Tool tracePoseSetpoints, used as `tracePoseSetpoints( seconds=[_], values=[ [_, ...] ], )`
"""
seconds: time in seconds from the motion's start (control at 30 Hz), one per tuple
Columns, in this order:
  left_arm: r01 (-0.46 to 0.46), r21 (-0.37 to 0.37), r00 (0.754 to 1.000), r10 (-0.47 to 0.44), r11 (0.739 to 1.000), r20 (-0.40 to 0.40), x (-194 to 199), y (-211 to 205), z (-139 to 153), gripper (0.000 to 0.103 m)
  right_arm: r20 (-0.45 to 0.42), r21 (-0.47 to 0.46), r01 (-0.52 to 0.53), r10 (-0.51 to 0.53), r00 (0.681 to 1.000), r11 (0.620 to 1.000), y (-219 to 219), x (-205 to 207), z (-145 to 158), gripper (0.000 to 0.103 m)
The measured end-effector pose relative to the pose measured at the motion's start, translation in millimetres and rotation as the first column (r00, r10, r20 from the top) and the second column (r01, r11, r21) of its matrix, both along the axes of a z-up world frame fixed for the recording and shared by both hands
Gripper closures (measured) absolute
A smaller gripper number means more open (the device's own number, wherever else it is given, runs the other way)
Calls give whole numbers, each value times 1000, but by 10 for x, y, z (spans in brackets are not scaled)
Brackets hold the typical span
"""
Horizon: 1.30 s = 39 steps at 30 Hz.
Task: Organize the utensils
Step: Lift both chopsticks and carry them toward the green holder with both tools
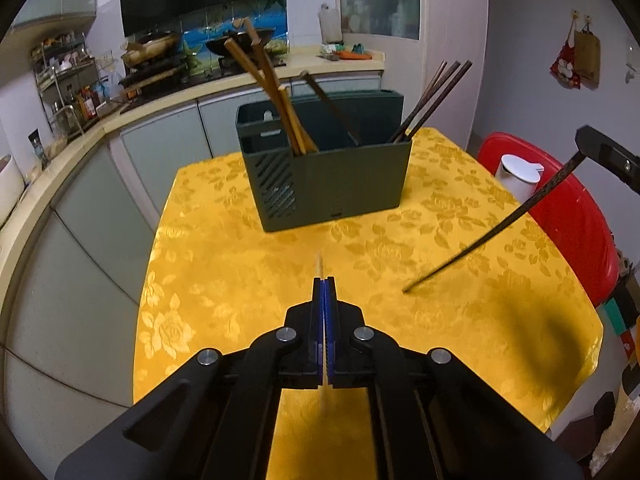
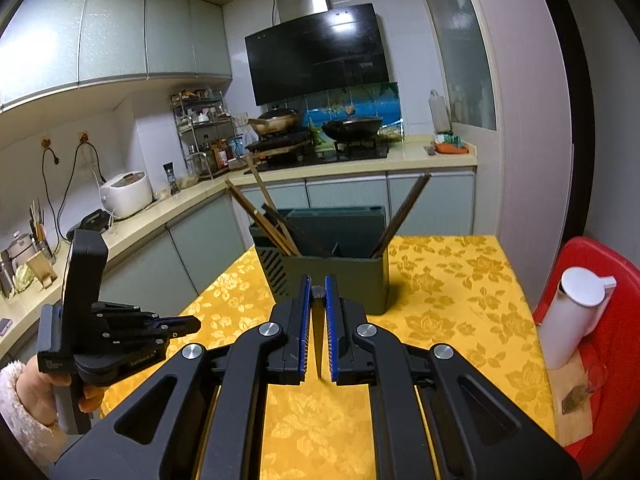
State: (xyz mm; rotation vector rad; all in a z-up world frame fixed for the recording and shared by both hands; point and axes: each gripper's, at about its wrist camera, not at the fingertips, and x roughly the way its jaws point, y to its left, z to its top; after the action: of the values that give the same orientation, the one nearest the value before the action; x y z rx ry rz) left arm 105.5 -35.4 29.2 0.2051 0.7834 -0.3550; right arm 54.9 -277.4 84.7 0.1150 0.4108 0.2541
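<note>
One yellow floral tablecloth [image 1: 248,272], kitchen counter [image 2: 192,204] behind

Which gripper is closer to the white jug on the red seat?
Right. The right gripper, holding a dark chopstick, is just left of the white jug; the left gripper is farther left, across the yellow table.

table [image 1: 224,264]: yellow floral cloth | bears: green utensil holder [image 1: 340,184]
</note>
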Motion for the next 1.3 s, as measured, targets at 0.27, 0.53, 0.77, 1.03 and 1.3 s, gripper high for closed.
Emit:
tracePoseSetpoints(
  seconds=[0.27,0.53,0.77,1.03,1.3],
  values=[
    [-29,-35,999,28,999,-20,42,118,-121,102,-6,6,-16,16,1000,1000,8,77,74,95],
    [-67,-34,992,63,997,-105,-74,377,-720,69,-3,1,-21,21,1000,1000,32,58,91,95],
    [-67,5,983,67,998,-173,-207,434,-1161,69,-3,-6,-33,33,999,999,96,55,117,95],
    [-60,42,987,65,997,-147,-263,394,-1225,87,-1,-5,-33,33,999,999,115,51,133,95],
    [-37,74,990,46,997,-130,-301,350,-1136,96,0,-1,-30,30,1000,1000,95,47,151,95]
  ],
)
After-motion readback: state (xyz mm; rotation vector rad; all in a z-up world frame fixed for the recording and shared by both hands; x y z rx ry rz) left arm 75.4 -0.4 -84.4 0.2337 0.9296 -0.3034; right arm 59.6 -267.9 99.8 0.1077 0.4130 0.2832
